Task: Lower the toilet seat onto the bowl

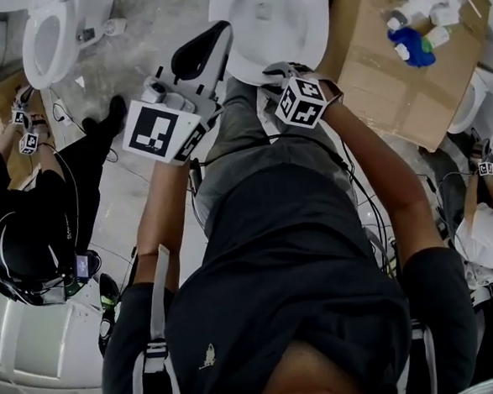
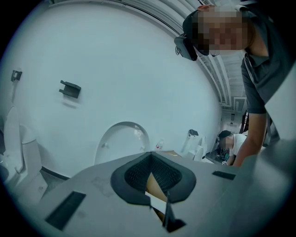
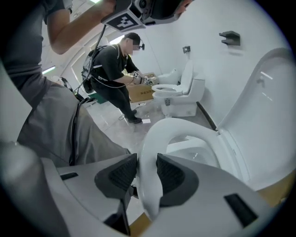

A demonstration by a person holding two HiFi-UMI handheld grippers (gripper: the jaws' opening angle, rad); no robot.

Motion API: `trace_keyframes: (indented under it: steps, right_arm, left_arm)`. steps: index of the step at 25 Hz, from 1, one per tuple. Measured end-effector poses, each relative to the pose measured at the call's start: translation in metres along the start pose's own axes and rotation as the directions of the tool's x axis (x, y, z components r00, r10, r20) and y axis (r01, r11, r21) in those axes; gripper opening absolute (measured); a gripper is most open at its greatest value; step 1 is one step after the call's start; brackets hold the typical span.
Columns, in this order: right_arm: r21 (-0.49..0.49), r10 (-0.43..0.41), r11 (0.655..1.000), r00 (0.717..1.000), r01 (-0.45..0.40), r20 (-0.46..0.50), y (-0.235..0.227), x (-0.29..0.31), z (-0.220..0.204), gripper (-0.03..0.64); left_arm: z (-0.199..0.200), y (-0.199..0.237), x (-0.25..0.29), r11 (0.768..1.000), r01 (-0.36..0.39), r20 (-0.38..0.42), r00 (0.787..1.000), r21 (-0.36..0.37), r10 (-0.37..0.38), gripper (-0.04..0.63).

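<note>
The seat (image 3: 185, 126) hangs low over the bowl (image 3: 189, 149), with its front rim between the jaws of the right gripper (image 3: 147, 170). Those jaws stand wide (a sliver of gap on one side, so no real squeeze). The lid (image 3: 266, 102) is upright behind. The left gripper (image 2: 150, 156) is off to the side, tips together, holding nothing.

— Room beside the white ceramic toilet bowl (image 1: 315, 35)?
— Open at nine o'clock over bare grey concrete floor (image 1: 132, 69). Blocked at three o'clock by flat brown cardboard box (image 1: 373, 82) bearing blue and white plastic bottles (image 1: 413, 44).
— Farther left?
— Hemmed at ten o'clock by second white toilet (image 1: 67, 44), at eight by crouching person in black (image 1: 37, 215).
</note>
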State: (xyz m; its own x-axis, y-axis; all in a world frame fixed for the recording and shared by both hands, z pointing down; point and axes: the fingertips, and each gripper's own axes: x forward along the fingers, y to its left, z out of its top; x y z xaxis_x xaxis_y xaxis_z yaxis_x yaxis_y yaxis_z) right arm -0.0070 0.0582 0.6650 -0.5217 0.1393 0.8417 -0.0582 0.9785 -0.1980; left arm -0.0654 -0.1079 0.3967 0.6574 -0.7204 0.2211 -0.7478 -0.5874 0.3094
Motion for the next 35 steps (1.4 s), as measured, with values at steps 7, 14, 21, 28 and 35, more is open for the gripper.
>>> trace_keyframes:
  steps: [7, 14, 21, 28, 35]
  right_arm:
    - [0.025, 0.066, 0.998, 0.996, -0.065, -0.059, 0.021, 0.046, -0.024, 0.127]
    - [0.033, 0.103, 0.994, 0.987, -0.1, -0.12, 0.036, 0.089, -0.05, 0.121]
    - [0.063, 0.131, 0.991, 0.978, -0.122, -0.164, 0.039, 0.126, -0.076, 0.112]
    - [0.091, 0.168, 0.984, 0.965, -0.152, -0.201, 0.037, 0.156, -0.097, 0.082]
    - [0.13, 0.19, 0.978, 0.96, -0.165, -0.206, 0.033, 0.187, -0.116, 0.055]
  left_arm:
    - [-0.024, 0.014, -0.012, 0.999, -0.022, -0.033, 0.999, -0.023, 0.021, 0.003]
    - [-0.055, 0.027, -0.022, 0.998, -0.037, -0.064, 0.997, -0.048, 0.034, 0.003]
    - [-0.075, 0.04, -0.026, 0.997, -0.05, -0.086, 0.995, -0.056, 0.045, 0.003]
    - [-0.093, 0.056, -0.029, 0.995, -0.078, -0.114, 0.991, -0.063, 0.07, 0.003]
    - [-0.113, 0.066, -0.026, 0.993, -0.095, -0.143, 0.986, -0.068, 0.084, 0.003]
